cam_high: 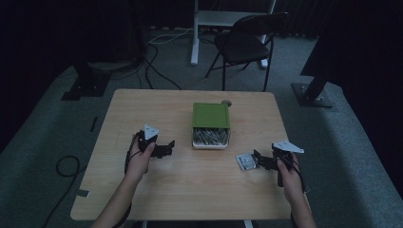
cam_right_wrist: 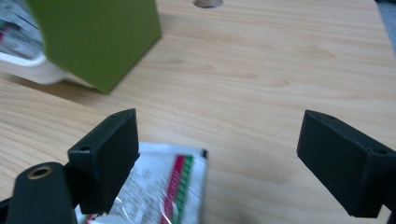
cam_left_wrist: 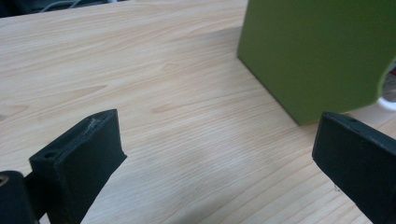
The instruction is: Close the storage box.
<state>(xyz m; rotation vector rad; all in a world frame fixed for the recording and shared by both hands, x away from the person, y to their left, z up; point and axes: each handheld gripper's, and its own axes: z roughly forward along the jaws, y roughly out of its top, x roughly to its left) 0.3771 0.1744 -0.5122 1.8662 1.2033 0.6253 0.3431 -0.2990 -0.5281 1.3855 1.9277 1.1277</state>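
We see the right hand-held gripper (cam_high: 258,159) spread wide over a small packet (cam_high: 245,161) lying flat on the desk (cam_high: 190,185) — not gripped. The left hand-held gripper (cam_high: 169,144) is released too, near the green box (cam_high: 211,115).

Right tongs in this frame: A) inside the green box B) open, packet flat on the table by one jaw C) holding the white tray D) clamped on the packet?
B: in the right gripper view the right tongs stand wide open, and the packet lies flat on the table by one jaw, not pinched; the green box sits farther off.
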